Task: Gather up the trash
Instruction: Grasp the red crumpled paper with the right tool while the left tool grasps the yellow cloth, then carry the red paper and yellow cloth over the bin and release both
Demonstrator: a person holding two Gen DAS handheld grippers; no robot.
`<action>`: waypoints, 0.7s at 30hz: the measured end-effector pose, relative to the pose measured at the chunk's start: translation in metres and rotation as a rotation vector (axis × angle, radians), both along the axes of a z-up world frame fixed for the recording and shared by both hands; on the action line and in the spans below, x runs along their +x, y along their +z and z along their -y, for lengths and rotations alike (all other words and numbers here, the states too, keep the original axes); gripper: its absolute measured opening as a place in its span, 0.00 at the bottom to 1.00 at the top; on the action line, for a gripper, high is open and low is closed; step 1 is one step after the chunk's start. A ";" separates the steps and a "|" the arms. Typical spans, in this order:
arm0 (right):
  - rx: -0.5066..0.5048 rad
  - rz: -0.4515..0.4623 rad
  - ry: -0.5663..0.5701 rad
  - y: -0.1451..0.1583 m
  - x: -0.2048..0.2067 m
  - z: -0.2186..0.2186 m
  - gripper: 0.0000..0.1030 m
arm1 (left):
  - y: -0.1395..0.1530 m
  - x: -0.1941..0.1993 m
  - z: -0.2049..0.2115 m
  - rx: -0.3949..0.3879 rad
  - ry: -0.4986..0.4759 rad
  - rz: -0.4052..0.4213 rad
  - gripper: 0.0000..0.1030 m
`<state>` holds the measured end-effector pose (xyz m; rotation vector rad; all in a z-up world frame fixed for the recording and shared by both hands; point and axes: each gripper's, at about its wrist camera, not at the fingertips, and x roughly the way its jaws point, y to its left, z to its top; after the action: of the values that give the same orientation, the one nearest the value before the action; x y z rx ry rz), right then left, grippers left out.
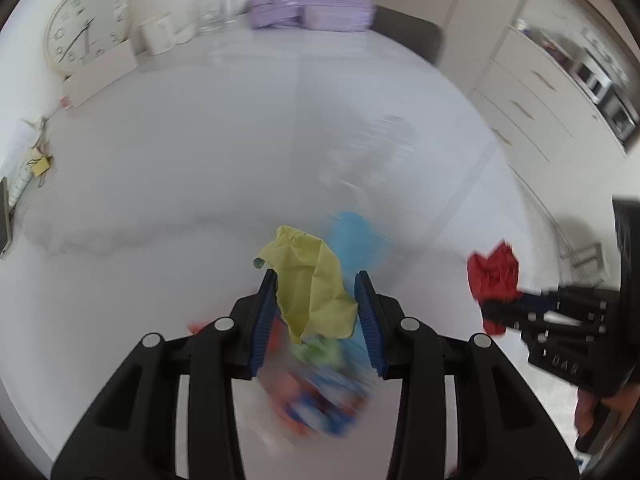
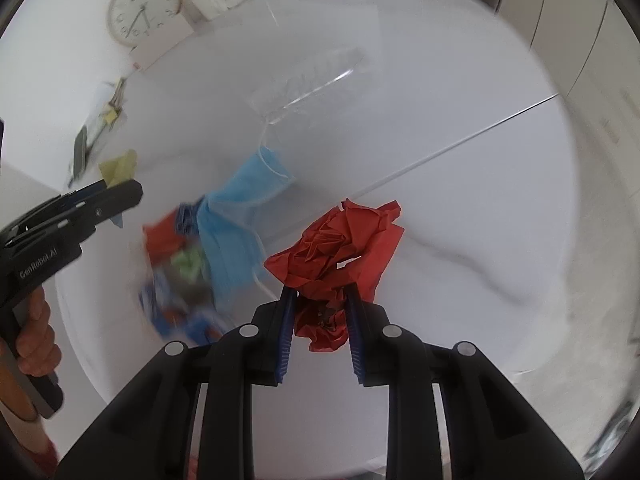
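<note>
My left gripper (image 1: 316, 280) is shut on a crumpled yellow paper (image 1: 312, 280), held above a white bin (image 2: 120, 360) holding a blue face mask (image 2: 236, 224), a green scrap (image 2: 188, 262) and red and blue wrappers (image 2: 168, 308). My right gripper (image 2: 320, 288) is shut on a crumpled red paper (image 2: 340, 248), held beside the bin's right side. The red paper (image 1: 494, 276) and the right gripper (image 1: 492, 304) show at the right of the left wrist view. The left gripper (image 2: 120, 190) with the yellow paper (image 2: 118, 168) shows at the left of the right wrist view.
A clear plastic container (image 2: 316, 80) lies on the white table (image 1: 160, 160) behind the mask. At the table's back stand a wall clock (image 1: 88, 26), a white mug (image 1: 158, 34), glasses (image 1: 214, 10) and purple packs (image 1: 312, 4). Clips and a pen (image 1: 32, 160) lie far left. Drawers (image 1: 532, 92) stand right.
</note>
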<state>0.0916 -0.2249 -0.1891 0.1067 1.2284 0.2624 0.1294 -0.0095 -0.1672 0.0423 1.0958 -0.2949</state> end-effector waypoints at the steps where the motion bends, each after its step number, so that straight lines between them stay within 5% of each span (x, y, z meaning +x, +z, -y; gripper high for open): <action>1: -0.013 0.006 0.009 0.005 -0.007 0.006 0.24 | 0.004 -0.017 0.014 0.003 -0.029 0.003 0.38; 12: -0.111 0.023 0.044 0.023 -0.137 0.099 0.24 | -0.001 -0.149 0.136 -0.048 -0.183 -0.067 0.38; 21: -0.141 0.020 0.041 0.015 -0.193 0.151 0.24 | -0.033 -0.222 0.213 -0.033 -0.296 -0.165 0.38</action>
<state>-0.1010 -0.3761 -0.1741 -0.0427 1.2265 0.2114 -0.0926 -0.2225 -0.1999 0.1536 1.2489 -0.5906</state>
